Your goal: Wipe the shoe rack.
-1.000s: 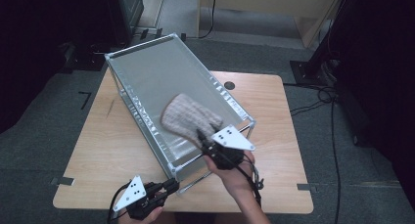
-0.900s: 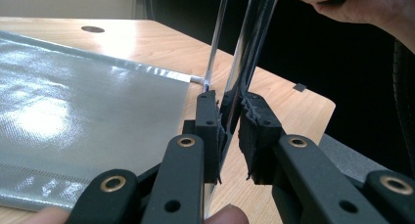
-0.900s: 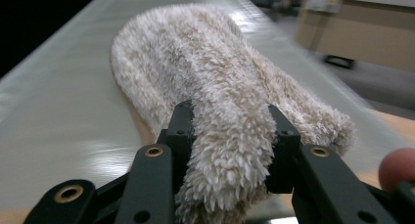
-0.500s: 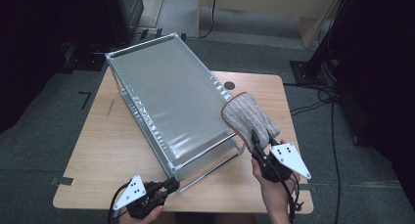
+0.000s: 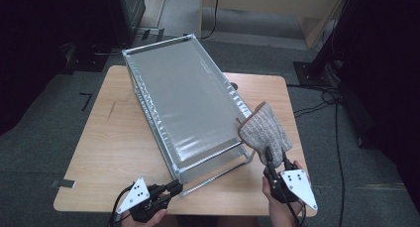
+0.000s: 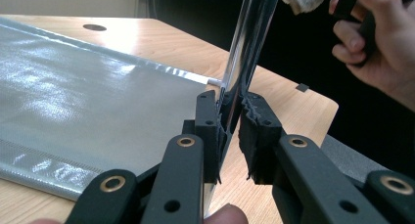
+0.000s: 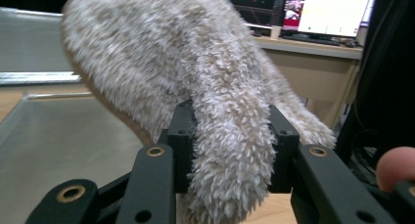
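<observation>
A long silver metal tray [image 5: 188, 98] stands slanted across the wooden table [image 5: 114, 138], raised on a wire frame. At its near corner my left gripper [image 5: 173, 188] is shut on the frame's upright metal edge [image 6: 247, 43], which sits pinched between the pads of the left gripper [image 6: 234, 121]. A fuzzy grey-beige mitt [image 5: 265, 130] is held just off the tray's right near corner, above the table. My right gripper [image 5: 275, 160] is shut on the mitt's lower end. In the right gripper view the mitt [image 7: 161, 53] bulges above the right gripper [image 7: 230, 136].
The tray takes up the table's middle. Bare wood lies to its left and in a narrow strip on the right. A round cable hole [image 5: 234, 85] sits near the far right of the table. Cables [image 5: 317, 108] trail on the floor at the right.
My right gripper has carried the mitt from over the tray's near end to the right, off the tray, and lower toward the table's front right. The left gripper has stayed on the frame.
</observation>
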`<state>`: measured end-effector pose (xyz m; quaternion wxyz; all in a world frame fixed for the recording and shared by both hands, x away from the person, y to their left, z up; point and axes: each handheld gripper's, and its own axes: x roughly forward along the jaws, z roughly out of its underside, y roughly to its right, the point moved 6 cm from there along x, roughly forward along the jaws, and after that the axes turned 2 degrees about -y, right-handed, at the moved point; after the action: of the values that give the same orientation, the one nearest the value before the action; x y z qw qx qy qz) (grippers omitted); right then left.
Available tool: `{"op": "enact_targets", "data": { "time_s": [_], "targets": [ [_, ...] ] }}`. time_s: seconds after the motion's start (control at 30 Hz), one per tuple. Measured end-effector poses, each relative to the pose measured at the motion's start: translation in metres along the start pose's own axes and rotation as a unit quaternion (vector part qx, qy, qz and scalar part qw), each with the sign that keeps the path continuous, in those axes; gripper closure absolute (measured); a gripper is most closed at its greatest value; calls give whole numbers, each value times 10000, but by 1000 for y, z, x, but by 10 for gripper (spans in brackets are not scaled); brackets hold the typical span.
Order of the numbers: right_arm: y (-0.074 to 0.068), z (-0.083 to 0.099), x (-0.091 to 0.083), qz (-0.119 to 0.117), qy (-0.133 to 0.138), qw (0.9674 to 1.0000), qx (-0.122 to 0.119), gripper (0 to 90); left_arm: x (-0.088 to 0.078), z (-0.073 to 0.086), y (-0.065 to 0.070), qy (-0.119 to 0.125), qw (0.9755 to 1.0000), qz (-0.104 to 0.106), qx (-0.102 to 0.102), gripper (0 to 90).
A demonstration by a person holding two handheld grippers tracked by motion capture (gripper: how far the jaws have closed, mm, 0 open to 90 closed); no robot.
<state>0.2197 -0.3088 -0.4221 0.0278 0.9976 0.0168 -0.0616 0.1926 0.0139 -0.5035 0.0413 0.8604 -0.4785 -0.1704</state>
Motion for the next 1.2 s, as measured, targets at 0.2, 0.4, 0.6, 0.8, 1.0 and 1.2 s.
{"op": "enact_targets", "data": {
  "time_s": [0.2,0.4,0.6,0.8,1.0,1.2],
  "targets": [
    [27,-19,-5,298,196,9990,258,646,0,0,0,-10,10000,9,3,790],
    [43,-18,-7,479,107,9984,284,644,1,1,0,-10,10000,10,3,789],
    [62,-18,-9,755,53,9959,488,649,0,1,-1,-23,10000,-32,-6,790],
    [75,7,-6,910,-393,9931,624,649,1,1,-1,-12,10000,-44,-26,789],
    [32,61,-3,567,-1019,9930,195,647,2,1,-1,-27,10000,-50,-46,788],
    [-27,86,2,367,-1258,9912,-208,649,2,1,-2,-45,9999,-29,-110,785]
  ]
}}
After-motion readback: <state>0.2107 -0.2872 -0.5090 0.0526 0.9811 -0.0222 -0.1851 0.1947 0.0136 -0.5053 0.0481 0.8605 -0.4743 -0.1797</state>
